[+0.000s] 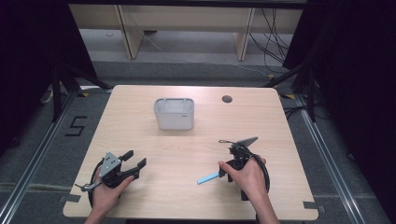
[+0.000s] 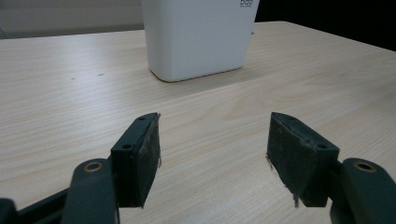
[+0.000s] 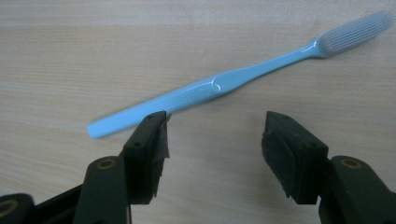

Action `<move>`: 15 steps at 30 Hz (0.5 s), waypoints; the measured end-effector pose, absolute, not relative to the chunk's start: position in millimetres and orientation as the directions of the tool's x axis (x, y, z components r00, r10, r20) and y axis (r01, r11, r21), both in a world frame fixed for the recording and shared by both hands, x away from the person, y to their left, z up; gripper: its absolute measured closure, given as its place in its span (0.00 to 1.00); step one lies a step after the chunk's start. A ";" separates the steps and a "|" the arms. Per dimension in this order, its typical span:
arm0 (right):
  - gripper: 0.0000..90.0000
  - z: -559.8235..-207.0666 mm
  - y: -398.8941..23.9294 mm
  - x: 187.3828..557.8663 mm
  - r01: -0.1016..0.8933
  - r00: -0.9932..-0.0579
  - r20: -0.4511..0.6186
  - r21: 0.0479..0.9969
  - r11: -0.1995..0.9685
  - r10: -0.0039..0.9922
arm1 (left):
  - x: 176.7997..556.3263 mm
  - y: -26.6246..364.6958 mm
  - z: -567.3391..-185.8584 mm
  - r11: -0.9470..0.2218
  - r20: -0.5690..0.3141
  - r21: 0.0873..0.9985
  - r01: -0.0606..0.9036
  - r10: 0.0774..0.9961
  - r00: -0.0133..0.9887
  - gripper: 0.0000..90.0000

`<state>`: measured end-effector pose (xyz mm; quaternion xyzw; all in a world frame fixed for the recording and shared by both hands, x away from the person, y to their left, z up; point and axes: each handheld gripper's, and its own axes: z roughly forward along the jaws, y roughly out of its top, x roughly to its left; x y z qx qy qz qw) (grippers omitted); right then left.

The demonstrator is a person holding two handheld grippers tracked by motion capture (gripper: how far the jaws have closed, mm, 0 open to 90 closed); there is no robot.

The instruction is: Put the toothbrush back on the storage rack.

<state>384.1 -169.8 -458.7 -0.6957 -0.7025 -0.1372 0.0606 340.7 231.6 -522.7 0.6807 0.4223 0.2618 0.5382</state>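
A light blue toothbrush (image 3: 219,86) lies flat on the wooden table (image 1: 154,186), bristle end toward the upper right in the right gripper view. My right gripper (image 3: 212,140) hovers just short of its handle, open, with nothing between the pads. In the high view the toothbrush (image 1: 208,178) pokes out to the left from under the right gripper (image 1: 229,169). A white rectangular container (image 1: 174,114) stands upright at the table's middle back. My left gripper (image 1: 134,157) rests near the front left, open and empty, pointing toward the container (image 2: 198,37).
A round cable hole (image 1: 227,99) sits in the tabletop at the back right. Dark curtains flank both sides, and pale wooden furniture legs (image 1: 130,32) stand on the floor beyond the table. Bare wood stretches between the two grippers and the container.
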 end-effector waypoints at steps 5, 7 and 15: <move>0.46 -459.5 -161.0 393.4 0.993 0.067 0.277 0.073 -0.091 0.959 | 341.3 231.8 -522.7 -0.062 -0.101 0.953 0.298 0.858 0.504 0.38; 0.46 -458.7 -159.2 401.1 0.993 0.106 0.271 0.029 -0.119 0.957 | 341.0 231.4 -522.7 -0.062 -0.101 0.953 0.296 0.857 0.505 0.38; 0.46 -466.9 -158.3 407.9 0.993 0.112 0.225 0.003 -0.116 0.968 | 340.7 231.4 -522.7 -0.066 -0.096 0.954 0.294 0.857 0.507 0.38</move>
